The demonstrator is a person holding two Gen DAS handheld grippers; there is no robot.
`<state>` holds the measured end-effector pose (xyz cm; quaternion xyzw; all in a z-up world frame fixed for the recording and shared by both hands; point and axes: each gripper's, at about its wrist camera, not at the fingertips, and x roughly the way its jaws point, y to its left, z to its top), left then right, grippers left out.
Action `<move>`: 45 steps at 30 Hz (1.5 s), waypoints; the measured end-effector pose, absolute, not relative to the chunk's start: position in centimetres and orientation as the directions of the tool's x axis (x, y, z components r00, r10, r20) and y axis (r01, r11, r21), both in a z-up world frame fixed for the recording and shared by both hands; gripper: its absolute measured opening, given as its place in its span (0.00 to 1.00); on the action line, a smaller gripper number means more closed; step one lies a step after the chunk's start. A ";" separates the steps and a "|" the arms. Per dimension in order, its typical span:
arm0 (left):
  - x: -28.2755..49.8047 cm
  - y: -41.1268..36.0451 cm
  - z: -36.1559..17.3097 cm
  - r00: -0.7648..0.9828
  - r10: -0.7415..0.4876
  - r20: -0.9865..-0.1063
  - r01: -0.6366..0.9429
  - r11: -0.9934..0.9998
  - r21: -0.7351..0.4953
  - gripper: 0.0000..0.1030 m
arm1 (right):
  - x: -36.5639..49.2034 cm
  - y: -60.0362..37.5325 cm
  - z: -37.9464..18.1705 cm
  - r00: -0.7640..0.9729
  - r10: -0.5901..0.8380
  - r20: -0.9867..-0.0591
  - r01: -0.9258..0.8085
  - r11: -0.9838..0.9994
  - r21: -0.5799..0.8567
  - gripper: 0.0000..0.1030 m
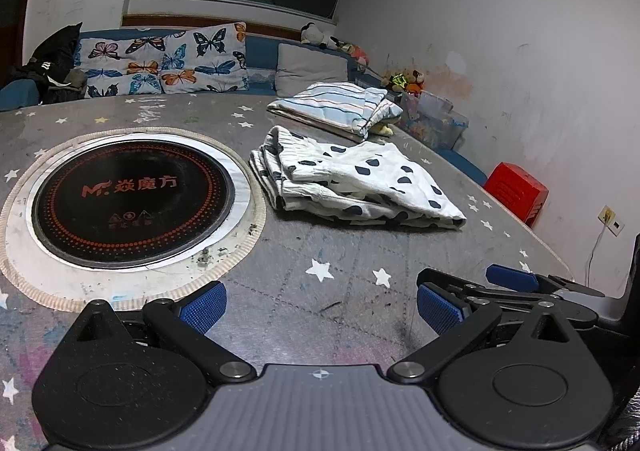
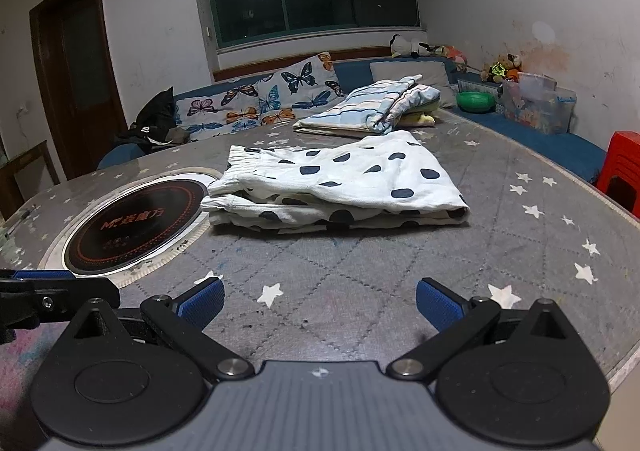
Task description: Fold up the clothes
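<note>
A white garment with dark spots lies folded flat on the grey star-print table, just right of the round cooktop. Behind it rests a folded blue-striped garment. My left gripper is open above the table's near part, well short of the spotted garment, nothing between its blue pads. My right gripper is open too, with empty jaws, in front of the spotted garment. The right gripper's fingers show at the right of the left wrist view.
A round black induction cooktop is set into the table at the left. Butterfly pillows and a blue sofa run along the far side. A red stool stands right of the table. Toy bins sit in the corner.
</note>
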<state>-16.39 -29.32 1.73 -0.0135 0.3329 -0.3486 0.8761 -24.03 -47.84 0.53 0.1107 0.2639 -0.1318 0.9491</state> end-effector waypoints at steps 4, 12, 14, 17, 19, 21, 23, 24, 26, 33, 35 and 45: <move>-16.3 -29.7 1.6 0.532 -0.614 -0.583 0.604 0.758 -0.248 1.00 | -24.0 -48.1 0.4 0.825 -0.194 -0.531 0.314 0.938 0.145 1.00; -16.0 -30.0 1.2 0.530 -0.603 -0.596 0.602 0.763 -0.237 1.00 | -23.8 -48.3 0.1 0.821 -0.191 -0.539 0.316 0.937 0.150 1.00; -15.9 -30.1 1.2 0.531 -0.598 -0.600 0.600 0.766 -0.231 1.00 | -23.7 -48.3 0.0 0.819 -0.192 -0.542 0.318 0.936 0.150 1.00; -15.8 -30.3 1.1 0.531 -0.594 -0.605 0.600 0.767 -0.227 1.00 | -23.5 -48.4 0.0 0.817 -0.191 -0.543 0.319 0.936 0.150 1.00; -15.7 -30.4 1.1 0.530 -0.592 -0.607 0.602 0.767 -0.222 1.00 | -23.5 -48.5 0.0 0.817 -0.195 -0.543 0.322 0.935 0.149 1.00; -15.6 -30.5 1.0 0.529 -0.590 -0.610 0.604 0.767 -0.218 1.00 | -23.4 -48.5 0.0 0.816 -0.195 -0.544 0.324 0.934 0.152 1.00; -15.4 -30.5 1.0 0.527 -0.589 -0.612 0.604 0.766 -0.217 1.00 | -23.3 -48.6 0.0 0.815 -0.194 -0.546 0.326 0.933 0.154 1.00; -15.4 -30.6 0.9 0.526 -0.589 -0.614 0.605 0.766 -0.217 1.00 | -23.3 -48.6 -0.1 0.814 -0.194 -0.547 0.326 0.933 0.154 1.00; -15.3 -30.7 0.9 0.525 -0.587 -0.616 0.606 0.766 -0.214 1.00 | -23.2 -48.7 -0.1 0.813 -0.193 -0.549 0.327 0.932 0.157 1.00; -15.0 -31.1 0.8 0.518 -0.587 -0.622 0.612 0.763 -0.210 1.00 | -22.8 -48.9 -0.2 0.811 -0.193 -0.553 0.331 0.930 0.160 1.00; -14.8 -31.2 0.8 0.517 -0.587 -0.623 0.614 0.761 -0.207 1.00 | -22.7 -49.0 -0.3 0.810 -0.193 -0.554 0.332 0.929 0.163 1.00; -14.2 -31.9 0.8 0.506 -0.588 -0.631 0.623 0.755 -0.204 1.00 | -22.0 -49.4 -0.4 0.808 -0.187 -0.559 0.333 0.928 0.170 1.00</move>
